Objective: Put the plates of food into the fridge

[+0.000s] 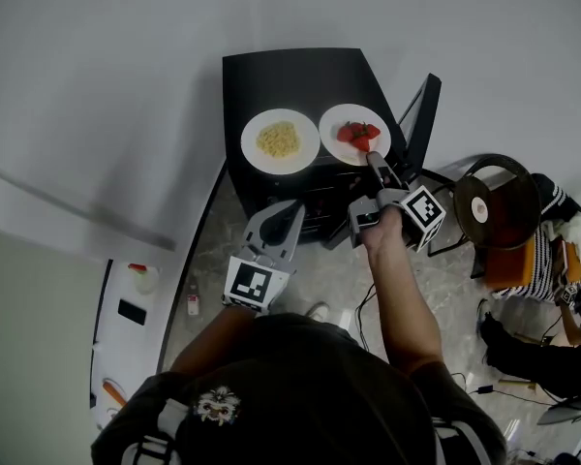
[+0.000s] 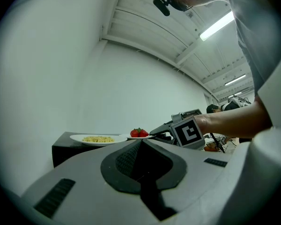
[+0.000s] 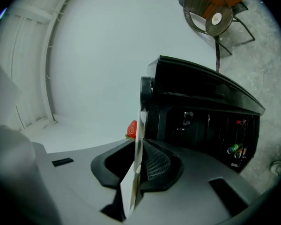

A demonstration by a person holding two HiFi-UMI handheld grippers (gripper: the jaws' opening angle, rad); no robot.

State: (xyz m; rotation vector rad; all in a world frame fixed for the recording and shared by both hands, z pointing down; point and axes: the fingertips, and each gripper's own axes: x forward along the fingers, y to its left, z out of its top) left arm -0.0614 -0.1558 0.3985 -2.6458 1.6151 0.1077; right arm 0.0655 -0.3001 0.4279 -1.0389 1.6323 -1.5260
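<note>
Right gripper (image 1: 376, 160) pinching near rim of strawberry plate (image 1: 353, 114) atop fridge (image 1: 290, 71); left gripper (image 1: 286, 216) pressed together, empty, in front of fridge. Lift slowly, keep plate level: strawberries (image 1: 358, 134) likely roll.

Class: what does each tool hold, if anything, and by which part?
The right tool grips the strawberry plate by its near rim; the left tool is shut and empty.

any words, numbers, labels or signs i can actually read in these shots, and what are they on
No readable text anywhere.
Left marker cube, right marker cube: square black-and-white patterns, no letters.
Containers in the fridge: labels too small to read.
Emblem on the person's dark clothing: no legible lettering.
</note>
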